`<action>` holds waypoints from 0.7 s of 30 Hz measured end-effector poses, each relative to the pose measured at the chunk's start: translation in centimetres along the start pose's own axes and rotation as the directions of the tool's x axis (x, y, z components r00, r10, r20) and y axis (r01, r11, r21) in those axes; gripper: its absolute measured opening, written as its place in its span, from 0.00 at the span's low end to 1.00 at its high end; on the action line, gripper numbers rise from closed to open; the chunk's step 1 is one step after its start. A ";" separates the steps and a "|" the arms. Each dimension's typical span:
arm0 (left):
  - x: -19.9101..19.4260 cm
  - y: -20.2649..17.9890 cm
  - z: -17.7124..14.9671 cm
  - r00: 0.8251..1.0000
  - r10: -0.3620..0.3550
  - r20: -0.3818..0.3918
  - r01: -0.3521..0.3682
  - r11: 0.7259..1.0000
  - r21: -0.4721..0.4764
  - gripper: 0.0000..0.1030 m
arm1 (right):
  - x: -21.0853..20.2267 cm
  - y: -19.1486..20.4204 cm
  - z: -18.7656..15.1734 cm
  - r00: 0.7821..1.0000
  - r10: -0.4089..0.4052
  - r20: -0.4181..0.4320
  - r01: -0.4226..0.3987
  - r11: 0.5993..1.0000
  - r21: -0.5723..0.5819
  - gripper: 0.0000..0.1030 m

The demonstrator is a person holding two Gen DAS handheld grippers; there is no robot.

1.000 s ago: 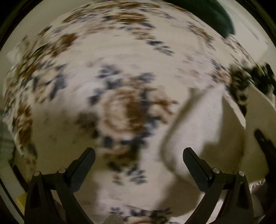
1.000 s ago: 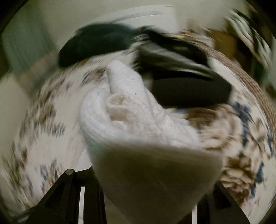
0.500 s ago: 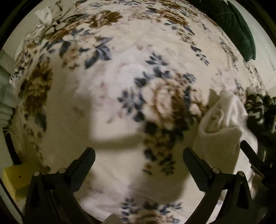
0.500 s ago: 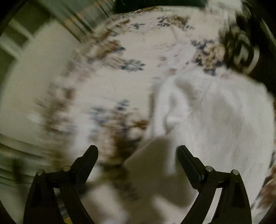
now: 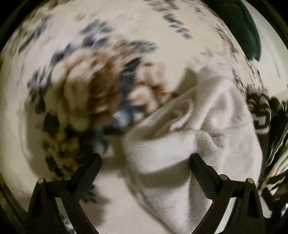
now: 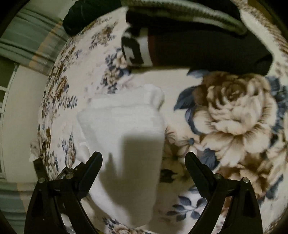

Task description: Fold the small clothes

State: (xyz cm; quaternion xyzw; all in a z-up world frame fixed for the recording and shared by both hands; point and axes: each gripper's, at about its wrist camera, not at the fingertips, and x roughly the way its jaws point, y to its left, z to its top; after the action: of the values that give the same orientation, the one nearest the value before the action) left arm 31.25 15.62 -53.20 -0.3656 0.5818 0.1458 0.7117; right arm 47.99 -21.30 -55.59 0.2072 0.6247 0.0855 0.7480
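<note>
A small white fleecy garment (image 6: 124, 136) lies on the floral blanket (image 6: 234, 115), partly folded, just in front of my open right gripper (image 6: 144, 163), which holds nothing. In the blurred left wrist view the same white garment (image 5: 207, 136) lies crumpled at the centre right, reaching down past the right finger. My left gripper (image 5: 145, 165) is open and empty just above it.
A pile of dark clothes (image 6: 198, 46) with a black-and-white patterned piece (image 6: 133, 48) and a grey ribbed garment (image 6: 189, 10) lies beyond the white one. The patterned piece (image 5: 261, 111) shows at the left view's right edge. A dark green cushion (image 5: 239, 25) sits far right.
My right gripper let go of the white garment, which now lies on the blanket, and pulled back. My left gripper swung right toward the garment.
</note>
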 end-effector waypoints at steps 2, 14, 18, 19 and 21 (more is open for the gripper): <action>-1.3 2.2 0.0 0.999 0.037 0.014 -0.036 0.999 -0.037 0.97 | 2.0 -0.6 0.4 0.998 -0.004 -0.055 0.003 1.000 -0.020 0.92; -4.9 -6.5 7.1 0.998 -0.048 0.033 0.038 0.963 0.267 0.96 | 3.9 1.1 4.0 0.986 0.107 -0.131 -0.114 0.992 -0.046 0.92; 1.3 -10.9 9.7 0.996 0.013 -0.089 0.025 0.908 0.419 0.29 | 5.6 0.9 4.9 0.976 0.152 -0.157 -0.155 0.988 -0.010 0.68; 2.7 -11.7 10.0 0.991 0.006 -0.132 0.053 0.895 0.442 0.18 | 5.9 0.9 5.1 0.977 0.142 -0.157 -0.147 0.989 -0.021 0.63; 2.6 -12.9 10.0 0.995 0.018 -0.099 0.034 0.867 0.497 0.11 | 6.0 0.6 5.3 0.982 0.132 -0.138 -0.138 0.990 -0.032 0.45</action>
State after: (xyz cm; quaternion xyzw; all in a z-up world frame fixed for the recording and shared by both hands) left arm 47.35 13.05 -50.60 -0.1791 0.6332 -0.0309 0.7524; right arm 54.39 -19.57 -60.01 0.2273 0.6565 0.1628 0.7005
